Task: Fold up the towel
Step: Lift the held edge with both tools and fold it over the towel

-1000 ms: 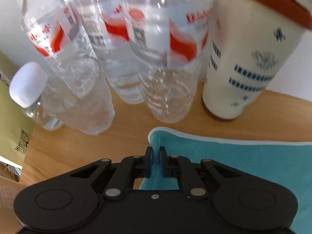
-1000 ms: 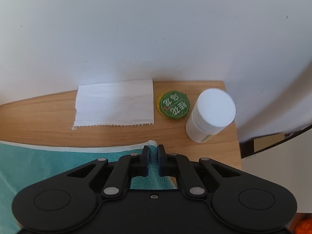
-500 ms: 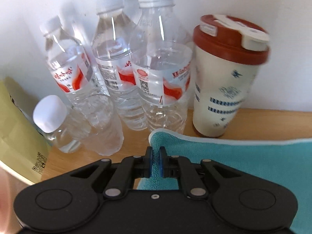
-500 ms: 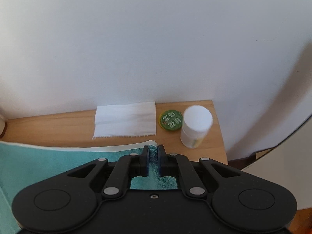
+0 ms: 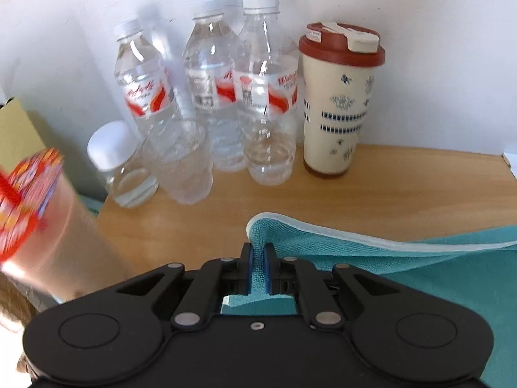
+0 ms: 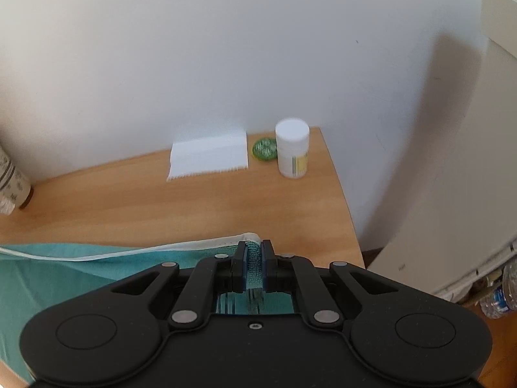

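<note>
We have the left gripper (image 5: 257,266) closed on one corner of the towel (image 5: 404,258), its blue-padded jaws pinching only a narrow bit of cloth near the white hem. The right gripper (image 6: 254,263) is likewise closed on the other corner, a bunched ridge of teal pile between its jaws. Between the two, the towel hangs lifted off the desk (image 6: 161,207), its edge sagging a little.

The thin bite is our main worry: a sharp tug or uneven pull between our two hands could slip a corner out and spoil the fold.

Ahead of the left jaws stand water bottles (image 5: 268,103) and a lidded cup (image 5: 339,103); a forward swing of cloth could topple them. Ahead of the right jaws lie a napkin (image 6: 208,158), a green cap (image 6: 265,148) and a white jar (image 6: 292,152), easily dragged.
</note>
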`<action>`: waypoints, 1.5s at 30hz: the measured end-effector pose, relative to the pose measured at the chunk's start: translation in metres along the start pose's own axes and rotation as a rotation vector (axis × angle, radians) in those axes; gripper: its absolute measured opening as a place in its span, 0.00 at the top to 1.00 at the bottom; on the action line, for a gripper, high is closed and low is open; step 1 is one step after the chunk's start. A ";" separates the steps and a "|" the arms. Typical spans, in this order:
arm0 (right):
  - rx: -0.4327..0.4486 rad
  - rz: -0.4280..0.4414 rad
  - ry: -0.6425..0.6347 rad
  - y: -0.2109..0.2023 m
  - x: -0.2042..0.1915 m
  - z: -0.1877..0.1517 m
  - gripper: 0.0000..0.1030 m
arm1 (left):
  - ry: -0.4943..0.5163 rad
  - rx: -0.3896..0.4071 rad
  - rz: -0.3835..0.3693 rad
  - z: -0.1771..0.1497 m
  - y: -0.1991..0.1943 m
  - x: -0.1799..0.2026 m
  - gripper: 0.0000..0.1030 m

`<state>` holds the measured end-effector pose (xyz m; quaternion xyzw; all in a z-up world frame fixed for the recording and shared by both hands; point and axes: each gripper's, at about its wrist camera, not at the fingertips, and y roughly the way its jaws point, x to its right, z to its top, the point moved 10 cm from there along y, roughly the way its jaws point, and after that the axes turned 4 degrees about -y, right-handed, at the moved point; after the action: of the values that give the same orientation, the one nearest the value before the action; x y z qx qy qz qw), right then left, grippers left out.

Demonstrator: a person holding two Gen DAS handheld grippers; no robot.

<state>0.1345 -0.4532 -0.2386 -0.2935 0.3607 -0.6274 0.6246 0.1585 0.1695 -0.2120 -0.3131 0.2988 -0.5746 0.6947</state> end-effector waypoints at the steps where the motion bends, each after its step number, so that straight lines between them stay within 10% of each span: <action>1: -0.010 -0.005 0.000 -0.002 0.000 -0.010 0.92 | -0.004 -0.006 -0.004 -0.004 -0.002 -0.001 0.94; 17: -0.238 -0.048 -0.128 -0.017 -0.014 -0.110 0.92 | 0.118 -0.192 -0.024 -0.096 -0.032 0.001 0.94; 45: -0.244 -0.063 -0.198 -0.047 -0.005 -0.094 0.92 | 0.172 -0.208 -0.006 -0.091 -0.049 -0.020 0.94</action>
<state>0.0308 -0.4423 -0.2528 -0.4390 0.3614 -0.5662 0.5967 0.0541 0.1742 -0.2295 -0.3337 0.4144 -0.5673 0.6286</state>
